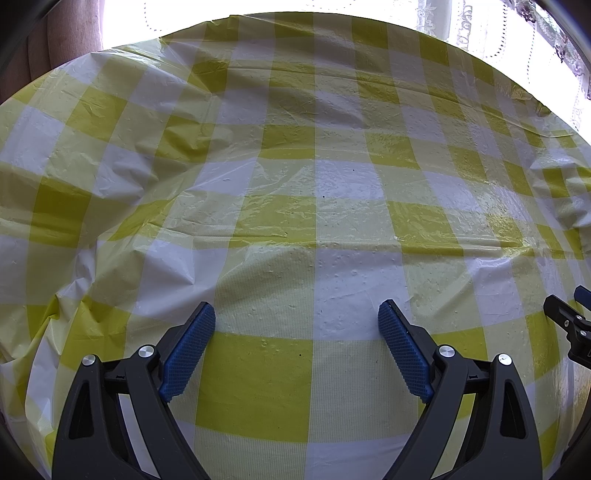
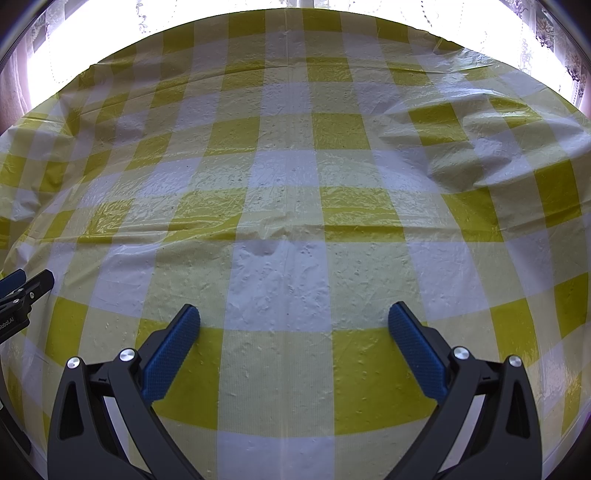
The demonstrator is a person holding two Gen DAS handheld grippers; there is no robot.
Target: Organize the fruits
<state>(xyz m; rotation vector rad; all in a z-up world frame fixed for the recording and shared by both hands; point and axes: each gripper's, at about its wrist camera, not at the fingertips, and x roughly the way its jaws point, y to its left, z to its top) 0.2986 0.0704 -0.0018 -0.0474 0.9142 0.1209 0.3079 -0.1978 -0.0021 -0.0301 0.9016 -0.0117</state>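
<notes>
Here we list what we see, line by line.
Tablecloth point(image 1: 314, 206): a thin plastic sheet in yellow and white checks; it is shiny, with many wrinkles and small bumps, and it fills both wrist views.
Folds: we see a raised fold point(image 2: 476, 162) on the far right in the right wrist view, and creases on the left side in the left wrist view.
Left gripper point(image 1: 297, 314): black plastic arms with silver round screws; the two fingers carry blue pads point(image 1: 190, 347) with a fine grid texture. Its tongs are spread wide and nothing is between them.
Right gripper point(image 2: 293, 317): the same build, the same blue pads point(image 2: 171, 354). Its tongs are also spread, with only cloth between them.
Neighbours: each camera catches the other gripper at the edge of its view, just beside its own.
Behind the table: a bright window with a lace curtain point(image 1: 461, 26); the light is too strong for details.
Writing: on the left gripper's body, in the right wrist view, we read the white letters "RobotAI" point(image 2: 6, 325), partly cut.
Fruits: we cannot find any fruit in either view, so we cannot tell their place.
</notes>
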